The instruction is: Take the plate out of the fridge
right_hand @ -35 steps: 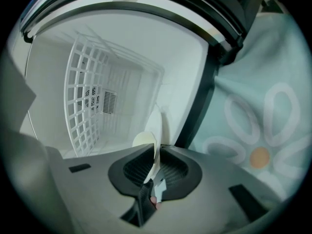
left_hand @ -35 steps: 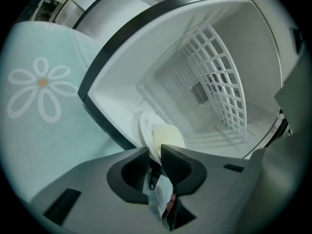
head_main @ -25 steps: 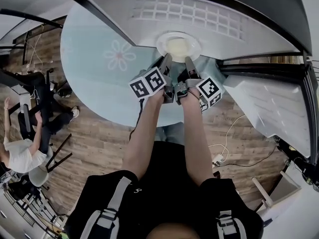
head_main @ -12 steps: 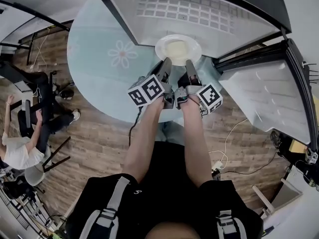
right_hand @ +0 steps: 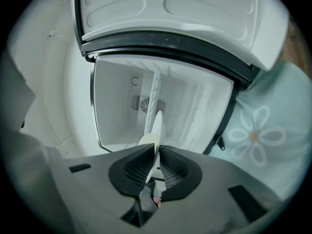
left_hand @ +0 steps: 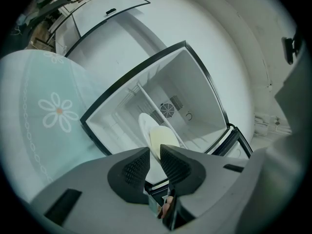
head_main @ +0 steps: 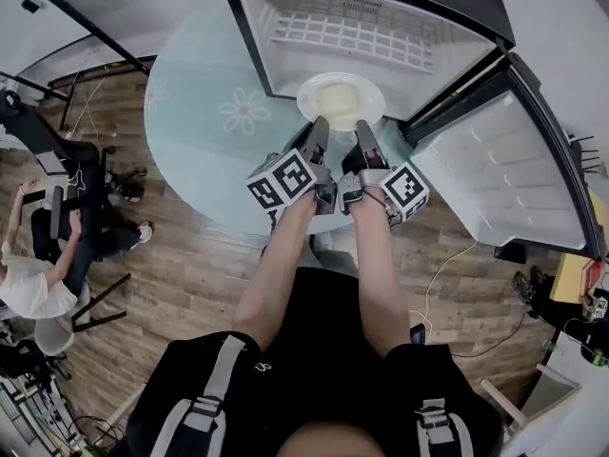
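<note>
The left gripper (head_main: 317,129) and right gripper (head_main: 364,133) each pinch the near rim of the plate (head_main: 341,100), which hangs at the fridge's (head_main: 262,3) open mouth. I'd draw it away from the fridge level, both hands moving together.

plate (head_main: 340,99) white, yellow centre | fridge (head_main: 285,69) white, black-framed | rug (head_main: 195,122) mint, daisy print

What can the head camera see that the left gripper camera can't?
Only the head view shows the person's arms, the wooden floor and someone seated. Only the left gripper view shows the ribbed black pads of the left gripper closed on the rim of the plate. Both show that plate, the open fridge and the daisy on the pale blue surface.
</note>
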`<state>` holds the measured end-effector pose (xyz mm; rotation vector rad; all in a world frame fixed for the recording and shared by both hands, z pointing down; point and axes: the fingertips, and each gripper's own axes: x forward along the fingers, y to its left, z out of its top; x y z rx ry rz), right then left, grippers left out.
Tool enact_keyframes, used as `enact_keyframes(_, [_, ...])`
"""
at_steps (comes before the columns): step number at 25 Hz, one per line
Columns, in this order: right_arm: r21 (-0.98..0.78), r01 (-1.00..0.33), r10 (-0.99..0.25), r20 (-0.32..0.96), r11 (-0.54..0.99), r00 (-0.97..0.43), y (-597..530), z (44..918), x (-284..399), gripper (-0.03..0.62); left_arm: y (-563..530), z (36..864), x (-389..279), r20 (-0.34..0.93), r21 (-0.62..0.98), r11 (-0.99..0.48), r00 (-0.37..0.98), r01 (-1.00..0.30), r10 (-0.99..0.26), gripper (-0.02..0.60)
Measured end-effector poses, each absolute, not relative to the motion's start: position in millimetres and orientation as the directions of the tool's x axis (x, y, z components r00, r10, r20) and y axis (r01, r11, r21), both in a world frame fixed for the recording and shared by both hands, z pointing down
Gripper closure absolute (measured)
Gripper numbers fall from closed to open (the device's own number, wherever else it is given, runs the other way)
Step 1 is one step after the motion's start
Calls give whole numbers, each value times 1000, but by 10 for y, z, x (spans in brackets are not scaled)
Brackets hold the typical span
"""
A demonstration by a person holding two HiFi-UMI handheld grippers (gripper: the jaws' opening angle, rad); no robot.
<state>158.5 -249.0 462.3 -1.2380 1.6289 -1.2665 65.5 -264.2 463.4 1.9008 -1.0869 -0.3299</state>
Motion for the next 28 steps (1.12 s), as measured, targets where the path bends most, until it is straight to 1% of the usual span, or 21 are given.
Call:
enact_keyframes(4, [-969,-243,-956,20,54,-293,-2430,4537,1525,560,-2580,4486,578,169,794,-227,563,-564,-809,508])
enact_keyframes(9, [-960,-262,-946,-6,96,-325,-2391,4402,1419,559,-2489,4384,476,142,800,-225,540,-557,-830,509])
enact_keyframes(16, [-959,-239,-932,-61,155,-358,-2406,4249,1240,559,-2478,4254,289,127,782,-226,504,-580,-855,509])
enact_keyframes(19, [-959,-224,-928,-83,173,-363,-2352,4172,1279,559,-2427,4186,342,111,782,-235,501,-577,-858,509])
enact_keyframes(23, [-952,-252,-926,-73,175,-369,-2310,4182,1315,559,-2378,4188,368,102,790,-237,502,-566,-859,509])
enact_keyframes(28, [-954,-239,-920,-77,180,-385,-2255,4222,1300,557,-2334,4256,372,111,805,-216,498,-552,-860,509])
